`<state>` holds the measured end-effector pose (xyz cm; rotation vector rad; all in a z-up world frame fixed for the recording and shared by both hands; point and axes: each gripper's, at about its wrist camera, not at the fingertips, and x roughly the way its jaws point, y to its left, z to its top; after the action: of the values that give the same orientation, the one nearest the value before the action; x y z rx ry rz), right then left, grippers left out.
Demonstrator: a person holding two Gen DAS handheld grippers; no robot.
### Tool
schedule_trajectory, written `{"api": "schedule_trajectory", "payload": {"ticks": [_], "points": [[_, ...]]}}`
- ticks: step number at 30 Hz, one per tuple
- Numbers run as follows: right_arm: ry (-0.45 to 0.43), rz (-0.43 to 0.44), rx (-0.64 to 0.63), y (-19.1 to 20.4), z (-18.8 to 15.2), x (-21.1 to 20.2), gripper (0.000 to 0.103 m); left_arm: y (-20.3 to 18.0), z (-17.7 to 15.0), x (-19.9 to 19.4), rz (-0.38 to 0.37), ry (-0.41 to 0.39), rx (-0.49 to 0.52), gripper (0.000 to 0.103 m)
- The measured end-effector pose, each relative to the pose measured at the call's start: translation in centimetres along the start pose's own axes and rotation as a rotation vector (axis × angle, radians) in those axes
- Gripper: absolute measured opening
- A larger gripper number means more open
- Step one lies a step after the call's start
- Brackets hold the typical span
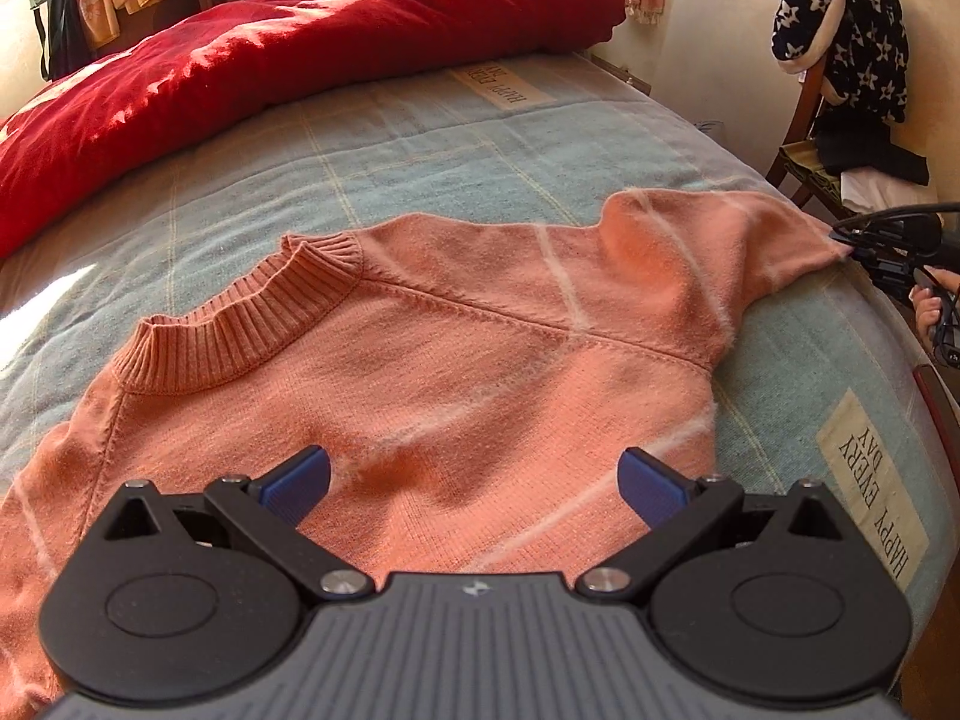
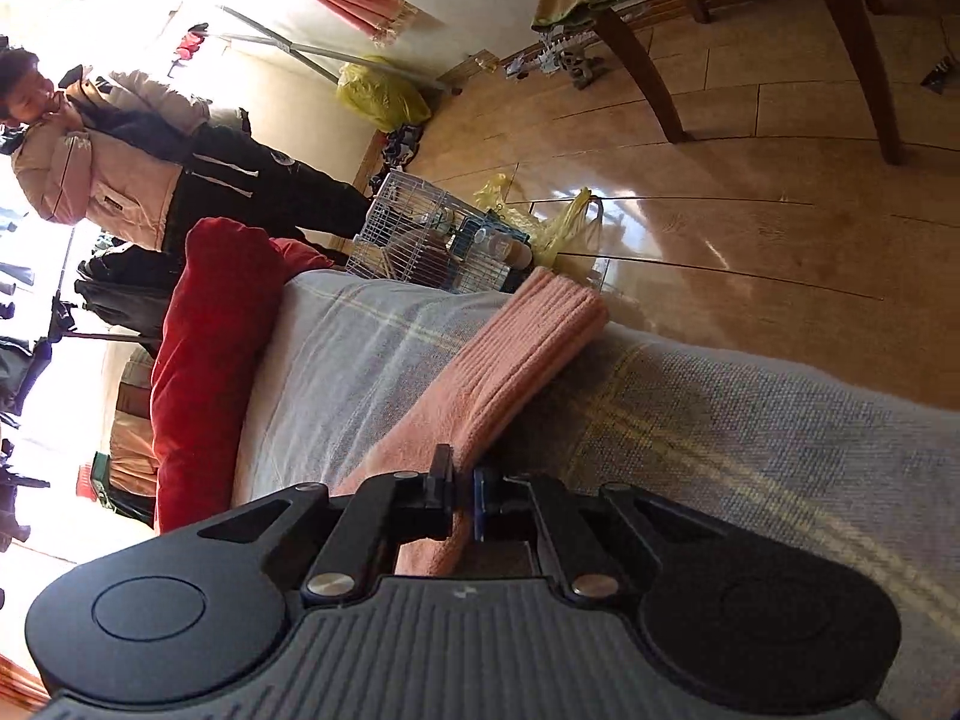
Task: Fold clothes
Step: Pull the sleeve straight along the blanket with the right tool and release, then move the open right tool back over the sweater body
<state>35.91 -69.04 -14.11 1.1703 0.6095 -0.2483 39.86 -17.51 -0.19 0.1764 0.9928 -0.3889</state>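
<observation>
A salmon-pink knit sweater [image 1: 456, 360] with thin white stripes lies spread on the bed, its ribbed collar [image 1: 240, 324] toward the left. My left gripper [image 1: 474, 483] hovers over the sweater's body, open, with nothing between its blue pads. At the right edge of the left wrist view my right gripper [image 1: 852, 243] pinches the end of the sweater's sleeve [image 1: 720, 240]. In the right wrist view my right gripper [image 2: 462, 498] is shut on the sleeve [image 2: 516, 354], whose ribbed cuff [image 2: 564, 300] stretches ahead toward the bed's edge.
The bed has a pale blue checked cover [image 1: 420, 138] and a red duvet [image 1: 288, 54] heaped along its far side. A wooden chair [image 1: 840, 138] piled with clothes stands to the right. Beyond the bed are a wire cage [image 2: 420, 234], yellow bags [image 2: 384, 93] and a standing person [image 2: 120, 162].
</observation>
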Motion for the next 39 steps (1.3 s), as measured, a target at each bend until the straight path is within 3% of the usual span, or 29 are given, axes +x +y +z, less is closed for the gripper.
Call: {"api": "schedule_trajectory", "payload": {"ticks": [7, 10, 11, 13, 18, 27, 32, 37, 39], "points": [[-0.040, -0.062, -0.006, -0.7, 0.5, -3.6, 0.006, 0.6, -0.3, -0.6, -0.003, -0.014, -0.003, 0.101], [-0.066, -0.155, 0.052, -1.4, 0.7, -4.0, 0.021, 0.9, -0.6, -0.8, -0.005, -0.016, -0.006, 0.101], [-0.078, -0.163, 0.086, -1.7, 0.6, -4.2, 0.031, 1.0, -0.7, -0.9, -0.004, -0.017, -0.005, 0.101], [-0.104, -0.151, 0.108, -1.7, 0.1, -4.9, 0.033, 1.2, -0.8, -1.2, -0.002, -0.021, -0.001, 0.101], [-0.025, -0.113, -0.030, 1.6, -3.2, -5.9, 0.044, 2.1, -1.3, -1.9, 0.010, -0.031, 0.000, 0.101], [0.355, 0.073, -0.336, 10.7, -15.2, -4.0, 0.052, 4.8, -4.4, -3.8, 0.039, -0.008, -0.026, 0.101], [0.561, 0.176, -0.452, 15.1, -23.7, -3.8, 0.053, 7.5, -7.4, -5.7, 0.036, 0.007, -0.118, 0.101], [0.702, 0.238, -0.590, 18.5, -31.9, -4.9, 0.055, 10.3, -11.0, -7.1, 0.027, 0.033, -0.218, 0.101], [0.718, 0.213, -0.627, 19.1, -34.0, -5.1, 0.057, 11.5, -12.5, -7.3, 0.015, 0.049, -0.259, 0.102]]}}
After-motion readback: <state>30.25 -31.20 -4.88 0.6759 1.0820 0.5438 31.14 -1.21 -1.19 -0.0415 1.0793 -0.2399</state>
